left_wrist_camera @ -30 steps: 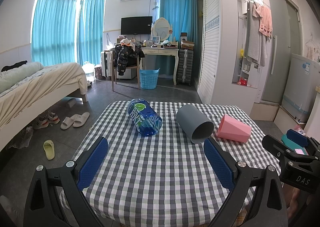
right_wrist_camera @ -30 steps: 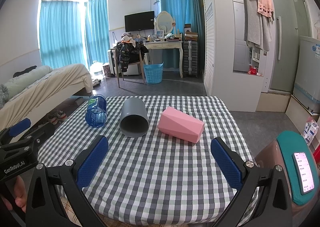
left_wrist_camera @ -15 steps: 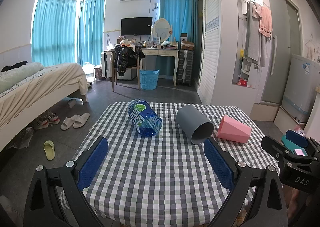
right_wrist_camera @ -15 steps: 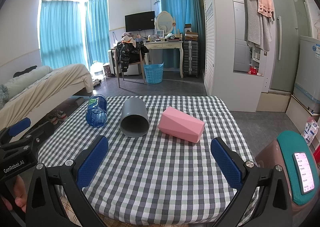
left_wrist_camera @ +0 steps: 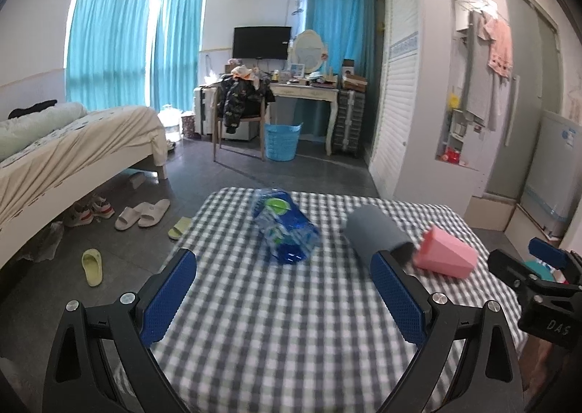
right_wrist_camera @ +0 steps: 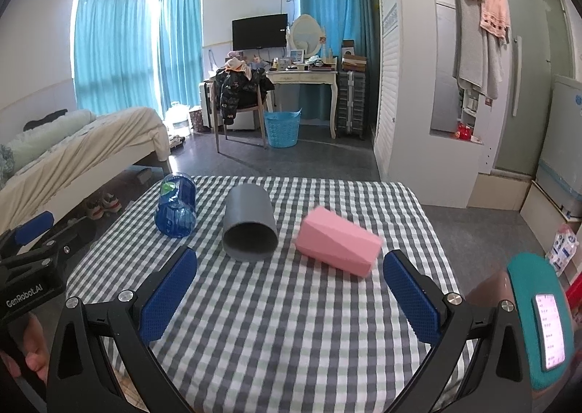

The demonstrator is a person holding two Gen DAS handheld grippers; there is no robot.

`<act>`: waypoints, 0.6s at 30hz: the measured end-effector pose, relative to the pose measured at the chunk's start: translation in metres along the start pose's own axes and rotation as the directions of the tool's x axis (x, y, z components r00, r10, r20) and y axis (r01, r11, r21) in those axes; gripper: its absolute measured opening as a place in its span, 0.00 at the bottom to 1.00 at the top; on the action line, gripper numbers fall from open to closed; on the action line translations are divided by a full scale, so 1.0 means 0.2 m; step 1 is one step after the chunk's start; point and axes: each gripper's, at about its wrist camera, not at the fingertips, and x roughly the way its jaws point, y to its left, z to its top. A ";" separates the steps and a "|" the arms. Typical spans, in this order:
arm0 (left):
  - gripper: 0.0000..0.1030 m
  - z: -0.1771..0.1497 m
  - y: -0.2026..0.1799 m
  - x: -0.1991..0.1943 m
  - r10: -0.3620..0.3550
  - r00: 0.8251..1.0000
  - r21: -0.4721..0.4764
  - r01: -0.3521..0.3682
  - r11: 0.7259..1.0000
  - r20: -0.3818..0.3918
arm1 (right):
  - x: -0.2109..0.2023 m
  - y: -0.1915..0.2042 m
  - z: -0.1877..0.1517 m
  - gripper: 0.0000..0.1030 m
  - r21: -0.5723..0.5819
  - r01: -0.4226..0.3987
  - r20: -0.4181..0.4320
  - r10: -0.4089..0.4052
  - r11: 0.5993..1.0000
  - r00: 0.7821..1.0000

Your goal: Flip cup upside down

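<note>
Three cups lie on their sides on the checked table (right_wrist_camera: 291, 322). A clear blue cup (right_wrist_camera: 175, 211) lies at the left, a grey cup (right_wrist_camera: 249, 227) in the middle with its mouth toward me, and a pink faceted cup (right_wrist_camera: 336, 245) at the right. The left wrist view shows the same blue cup (left_wrist_camera: 287, 231), grey cup (left_wrist_camera: 376, 234) and pink cup (left_wrist_camera: 445, 256). My left gripper (left_wrist_camera: 283, 300) is open and empty, short of the blue and grey cups. My right gripper (right_wrist_camera: 289, 294) is open and empty, short of the grey and pink cups.
A bed (left_wrist_camera: 65, 151) stands to the left with slippers (left_wrist_camera: 142, 213) on the floor beside it. A chair (right_wrist_camera: 240, 103), a blue basket (right_wrist_camera: 282, 129) and a desk (right_wrist_camera: 305, 82) stand beyond the table. A wardrobe (right_wrist_camera: 403, 85) is at the right.
Both grippers have moved forward toward the cups, which appear larger and nearer. Both grippers stay open. The cups have not moved.
</note>
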 end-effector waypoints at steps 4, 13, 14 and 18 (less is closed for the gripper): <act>0.96 0.04 0.11 0.11 0.039 0.999 -0.030 -0.040 0.999 -0.021 | 0.12 0.07 0.09 1.00 -0.033 -0.014 -0.032 0.013 0.999 0.999; 0.96 0.05 0.33 0.34 0.088 0.991 -0.070 -0.095 0.993 -0.096 | 0.59 0.24 0.17 1.00 -0.102 -0.057 -0.164 0.040 0.993 0.986; 0.96 0.05 0.34 0.36 0.090 0.991 -0.075 -0.098 0.992 -0.103 | 0.64 0.25 0.17 1.00 -0.104 -0.058 -0.180 0.039 0.993 0.983; 0.96 0.03 0.40 0.44 0.088 0.987 -0.080 -0.099 0.992 -0.131 | 0.83 0.30 0.17 1.00 -0.134 -0.045 -0.241 0.012 0.990 0.970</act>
